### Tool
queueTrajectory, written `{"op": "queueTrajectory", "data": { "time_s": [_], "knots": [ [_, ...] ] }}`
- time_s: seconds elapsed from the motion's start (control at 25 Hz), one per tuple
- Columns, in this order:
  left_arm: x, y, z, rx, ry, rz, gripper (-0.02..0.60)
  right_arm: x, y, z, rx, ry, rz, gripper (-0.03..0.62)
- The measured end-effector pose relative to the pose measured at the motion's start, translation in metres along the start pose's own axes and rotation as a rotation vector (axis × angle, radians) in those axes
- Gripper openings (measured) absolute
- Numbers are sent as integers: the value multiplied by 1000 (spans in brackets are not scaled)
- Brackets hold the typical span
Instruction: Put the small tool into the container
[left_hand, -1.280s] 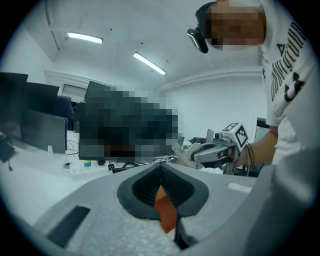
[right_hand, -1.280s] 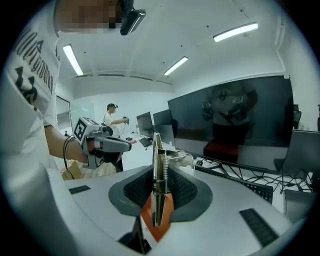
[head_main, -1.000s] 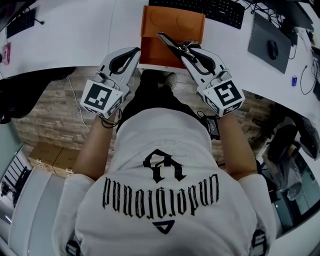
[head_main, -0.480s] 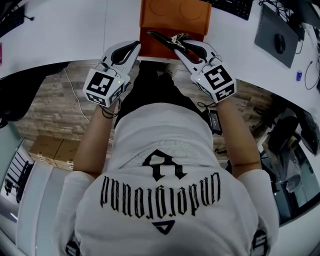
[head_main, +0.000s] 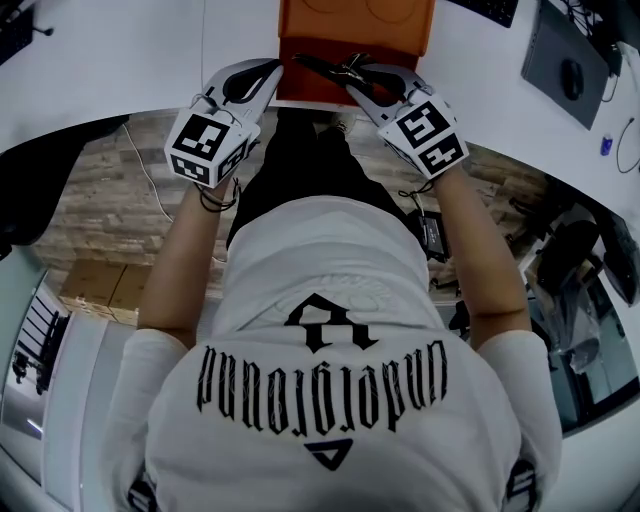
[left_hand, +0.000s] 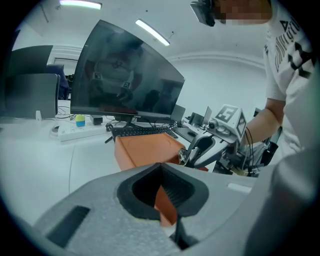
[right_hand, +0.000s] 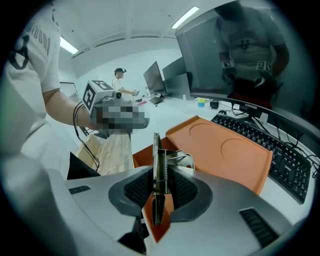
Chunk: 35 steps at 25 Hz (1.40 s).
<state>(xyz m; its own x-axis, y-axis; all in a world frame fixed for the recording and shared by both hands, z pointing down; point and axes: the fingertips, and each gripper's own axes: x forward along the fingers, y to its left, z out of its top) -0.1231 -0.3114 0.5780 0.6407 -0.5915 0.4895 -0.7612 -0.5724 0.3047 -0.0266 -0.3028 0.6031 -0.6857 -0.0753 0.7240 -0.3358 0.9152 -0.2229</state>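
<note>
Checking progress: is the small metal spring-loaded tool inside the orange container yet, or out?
Out. The small metal tool is clamped between the right gripper's jaws, by the orange container, not inside it.

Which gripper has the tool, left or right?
The right gripper: its jaws clamp a spring-loaded metal tool. The left gripper has nothing between its jaws.

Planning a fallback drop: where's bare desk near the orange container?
Bare desk left of the orange container, up to the power strip; a narrower strip on its right, before the mouse pad. Crowded: keyboard behind it, left hand-held gripper and right hand-held gripper at its front edge.
</note>
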Motion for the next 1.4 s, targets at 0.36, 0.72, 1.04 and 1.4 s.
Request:
{"op": "queueTrajectory", "data": {
  "time_s": [0.36,0.72,1.04,1.4],
  "knots": [
    [15,8,-3,-3,17,-14,14,26,-3,-20,-49,105,48,89],
    [16,14,-13,-32,25,-21,14,53,1,-35,-162,232,87,89],
    [18,18,-20,-64,25,-13,14,62,1,-41,-182,274,138,89],
    [18,22,-25,-73,31,-14,14,66,-3,-47,-80,294,180,91]
  ]
}}
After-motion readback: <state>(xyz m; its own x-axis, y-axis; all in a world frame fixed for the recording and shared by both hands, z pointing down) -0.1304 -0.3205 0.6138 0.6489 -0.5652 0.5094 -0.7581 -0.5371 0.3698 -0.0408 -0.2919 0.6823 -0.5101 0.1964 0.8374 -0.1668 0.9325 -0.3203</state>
